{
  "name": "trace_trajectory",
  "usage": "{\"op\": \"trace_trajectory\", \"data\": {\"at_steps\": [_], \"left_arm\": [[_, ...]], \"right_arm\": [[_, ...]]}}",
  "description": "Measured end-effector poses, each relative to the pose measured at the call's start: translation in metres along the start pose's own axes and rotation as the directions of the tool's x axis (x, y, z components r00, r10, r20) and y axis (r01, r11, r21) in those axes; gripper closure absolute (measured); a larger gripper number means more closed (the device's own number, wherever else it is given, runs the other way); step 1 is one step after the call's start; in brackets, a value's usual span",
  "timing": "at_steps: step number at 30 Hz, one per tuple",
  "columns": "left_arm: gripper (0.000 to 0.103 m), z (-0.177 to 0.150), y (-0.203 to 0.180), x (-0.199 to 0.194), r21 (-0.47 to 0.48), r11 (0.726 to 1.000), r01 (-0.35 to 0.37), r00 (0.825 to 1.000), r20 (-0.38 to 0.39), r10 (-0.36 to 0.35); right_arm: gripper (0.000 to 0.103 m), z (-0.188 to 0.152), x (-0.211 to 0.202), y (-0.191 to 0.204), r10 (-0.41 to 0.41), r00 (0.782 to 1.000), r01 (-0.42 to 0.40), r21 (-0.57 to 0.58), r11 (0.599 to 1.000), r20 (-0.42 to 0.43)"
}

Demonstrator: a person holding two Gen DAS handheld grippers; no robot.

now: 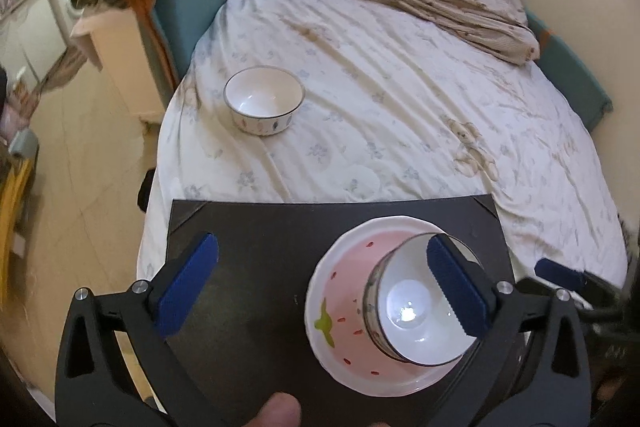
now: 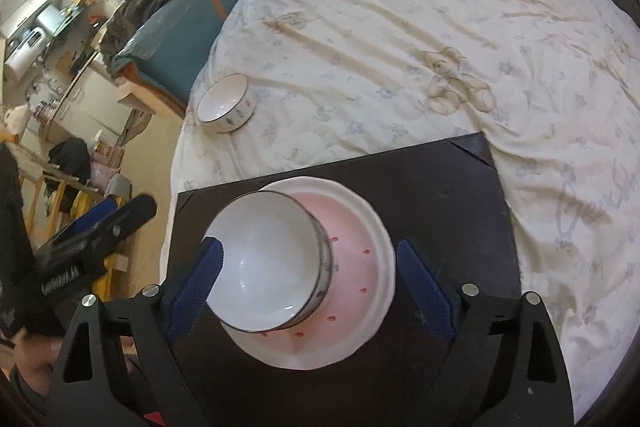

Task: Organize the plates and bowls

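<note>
Only left wrist: strawberry stem | plate | bowl

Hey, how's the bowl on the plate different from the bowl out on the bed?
The near bowl sits on the pink strawberry plate on the black board; the far bowl rests directly on the sheet, alone. The near bowl lies between the fingers of both open hand-held grippers; the far bowl has neither around it. Both are white, dark-rimmed, upright and empty, with small prints outside.
</note>
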State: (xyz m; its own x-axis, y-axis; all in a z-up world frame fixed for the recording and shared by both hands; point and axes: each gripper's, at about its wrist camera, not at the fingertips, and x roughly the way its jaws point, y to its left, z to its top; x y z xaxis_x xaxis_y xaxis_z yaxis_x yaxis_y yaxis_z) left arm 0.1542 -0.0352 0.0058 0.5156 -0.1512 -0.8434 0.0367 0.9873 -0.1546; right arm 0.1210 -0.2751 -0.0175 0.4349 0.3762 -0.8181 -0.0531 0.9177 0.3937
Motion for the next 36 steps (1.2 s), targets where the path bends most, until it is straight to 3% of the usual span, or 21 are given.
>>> {"op": "trace_trajectory", "data": {"at_steps": [2, 9, 14, 21, 27, 32, 34, 36], "left_arm": [[0.0, 0.007, 0.009, 0.003, -0.034, 0.999, 0.002, 1.0, -0.019, -0.003], [0.0, 0.042, 0.035, 0.017, -0.019, 0.996, -0.093, 0.996, -0.002, 0.092], [0.0, 0.057, 0.067, 0.049, -0.093, 0.988, -0.125, 0.991, -0.061, 0.12], [0.0, 0.077, 0.142, 0.081, -0.319, 0.924, -0.211, 0.976, -0.123, 0.181], [0.0, 0.09, 0.153, 0.111, -0.345, 0.927, -0.148, 0.984, -0.147, 0.102], [0.001, 0.114, 0.158, 0.142, -0.325, 0.939, -0.111, 0.987, -0.148, 0.066], [0.006, 0.12, 0.155, 0.153, -0.298, 0.95, -0.095, 0.988, -0.146, 0.053], [0.013, 0.126, 0.15, 0.164, -0.272, 0.96, -0.07, 0.989, -0.147, 0.031]], "right_arm": [[0.012, 0.001, 0.0, 0.005, 0.004, 1.0, -0.004, -0.01, 1.0, -0.003], [0.012, 0.026, 0.005, 0.021, 0.017, 1.0, -0.017, -0.015, 1.0, -0.023], [0.012, 0.051, 0.028, 0.024, 0.03, 0.997, -0.029, 0.016, 0.999, -0.073], [0.012, 0.094, 0.08, 0.025, 0.065, 0.981, -0.048, 0.099, 0.994, -0.185], [0.012, 0.145, 0.124, 0.05, 0.103, 0.973, -0.075, 0.142, 0.987, -0.208], [0.012, 0.174, 0.168, 0.072, 0.04, 0.97, -0.017, 0.098, 0.995, -0.24], [0.016, 0.183, 0.189, 0.077, 0.012, 0.968, 0.011, 0.09, 0.996, -0.252], [0.027, 0.189, 0.21, 0.078, -0.002, 0.963, 0.028, 0.096, 0.995, -0.271]]}}
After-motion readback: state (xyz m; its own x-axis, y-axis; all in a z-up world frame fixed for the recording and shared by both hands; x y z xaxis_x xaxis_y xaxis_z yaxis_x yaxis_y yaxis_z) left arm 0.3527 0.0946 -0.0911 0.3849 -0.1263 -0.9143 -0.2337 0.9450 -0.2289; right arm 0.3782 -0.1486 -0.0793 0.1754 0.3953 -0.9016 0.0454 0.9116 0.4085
